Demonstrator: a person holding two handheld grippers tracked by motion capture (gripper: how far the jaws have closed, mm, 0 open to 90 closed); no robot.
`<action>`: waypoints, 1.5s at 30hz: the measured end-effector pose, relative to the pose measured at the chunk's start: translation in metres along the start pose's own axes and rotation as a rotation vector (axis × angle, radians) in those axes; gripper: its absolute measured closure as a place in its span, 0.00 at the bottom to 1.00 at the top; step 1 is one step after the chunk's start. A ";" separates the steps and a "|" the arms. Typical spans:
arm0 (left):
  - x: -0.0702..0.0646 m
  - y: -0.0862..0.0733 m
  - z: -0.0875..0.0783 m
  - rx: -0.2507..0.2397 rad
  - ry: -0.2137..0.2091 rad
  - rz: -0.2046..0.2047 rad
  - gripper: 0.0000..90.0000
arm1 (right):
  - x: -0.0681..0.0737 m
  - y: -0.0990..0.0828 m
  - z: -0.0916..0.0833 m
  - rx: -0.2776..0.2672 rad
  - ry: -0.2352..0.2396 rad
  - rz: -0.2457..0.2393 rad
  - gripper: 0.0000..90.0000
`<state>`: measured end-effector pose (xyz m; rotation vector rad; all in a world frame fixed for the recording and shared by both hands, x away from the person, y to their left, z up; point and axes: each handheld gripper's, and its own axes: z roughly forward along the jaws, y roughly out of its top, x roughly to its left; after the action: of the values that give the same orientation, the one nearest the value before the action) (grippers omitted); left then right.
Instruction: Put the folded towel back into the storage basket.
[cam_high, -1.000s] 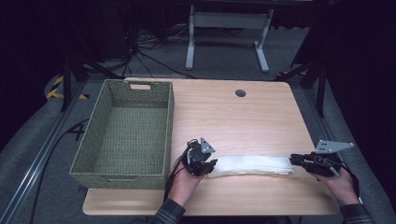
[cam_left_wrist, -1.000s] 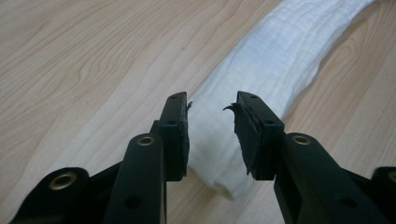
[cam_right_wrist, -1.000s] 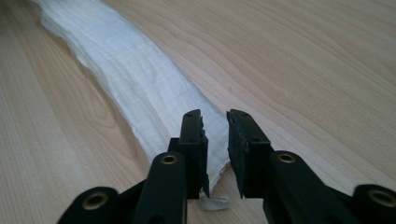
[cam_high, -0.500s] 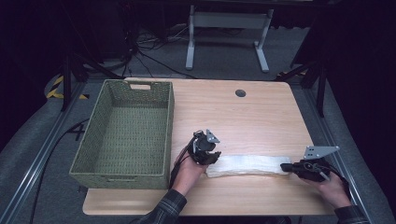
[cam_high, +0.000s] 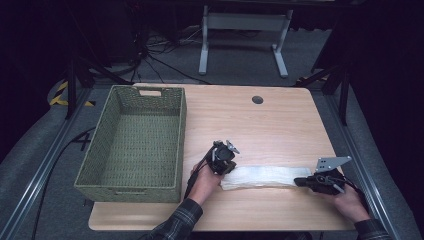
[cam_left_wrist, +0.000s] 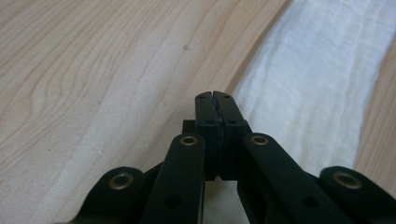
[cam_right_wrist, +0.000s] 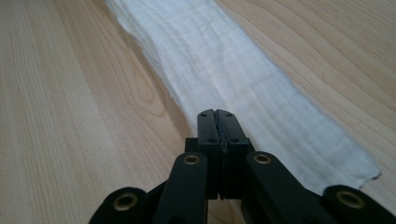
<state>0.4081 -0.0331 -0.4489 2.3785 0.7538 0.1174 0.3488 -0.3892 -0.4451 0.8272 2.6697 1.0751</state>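
The table (cam_high: 280, 120) is lit bright from above and the room around it is dark; close to each claw, the black parts look blurry

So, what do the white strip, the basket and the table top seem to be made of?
White strip: probably thin cotton gauze, matte, with a fine woven grid and soft folded edges.
Basket: looks like woven green fibre or cord, with a ribbed weave; the exact fibre is unclear.
Table top: light wood or wood-look laminate, smooth, with visible grain lines.
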 end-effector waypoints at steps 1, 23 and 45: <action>0.000 0.000 0.000 0.017 -0.008 0.014 1.00 | 0.000 0.000 0.000 0.002 -0.003 0.001 1.00; -0.028 -0.024 -0.011 0.027 -0.119 0.058 1.00 | -0.032 0.030 0.026 0.044 -0.066 0.017 1.00; -0.061 -0.023 -0.004 0.018 -0.203 0.144 1.00 | -0.048 0.077 0.064 0.022 -0.076 -0.031 1.00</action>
<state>0.3455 -0.0498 -0.4531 2.4156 0.4898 -0.0711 0.4438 -0.3316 -0.4431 0.8115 2.6269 0.9891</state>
